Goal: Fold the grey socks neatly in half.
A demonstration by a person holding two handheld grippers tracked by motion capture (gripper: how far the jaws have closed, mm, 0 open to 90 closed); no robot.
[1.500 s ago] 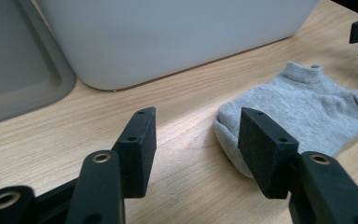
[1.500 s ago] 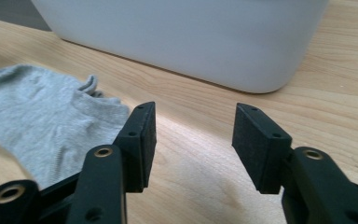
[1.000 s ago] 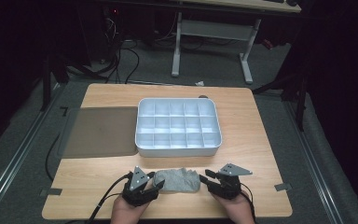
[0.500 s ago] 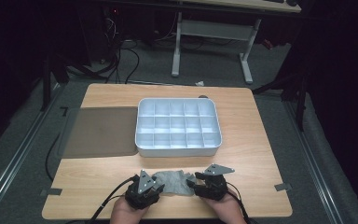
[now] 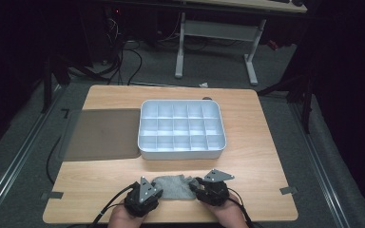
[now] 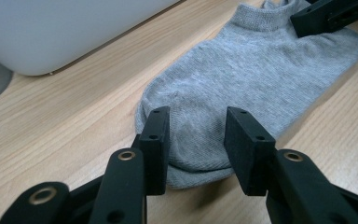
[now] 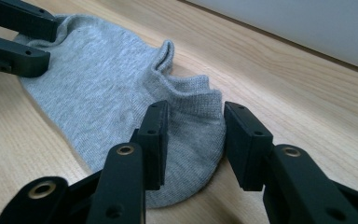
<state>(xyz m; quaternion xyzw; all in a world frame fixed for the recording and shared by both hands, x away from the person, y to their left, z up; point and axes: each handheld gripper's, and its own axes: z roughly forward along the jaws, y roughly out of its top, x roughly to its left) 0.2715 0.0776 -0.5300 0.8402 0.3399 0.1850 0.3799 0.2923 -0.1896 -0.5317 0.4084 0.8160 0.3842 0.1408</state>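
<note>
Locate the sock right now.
High view: the grey sock lies flat at the table's near edge, between the left gripper and right gripper, in front of the white tray.

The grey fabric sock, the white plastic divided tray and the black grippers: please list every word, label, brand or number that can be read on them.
None can be read.
Grey fabric sock: plain knit, no print.
White plastic divided tray: bare, no label.
Left gripper and right gripper: plain black jaws, no marking.

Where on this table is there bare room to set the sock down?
Bare wood: right of the white tray, the strip behind it, and left of the left tool. Crowded: front centre, where both tools flank the sock; grey mat covers the left.
</note>
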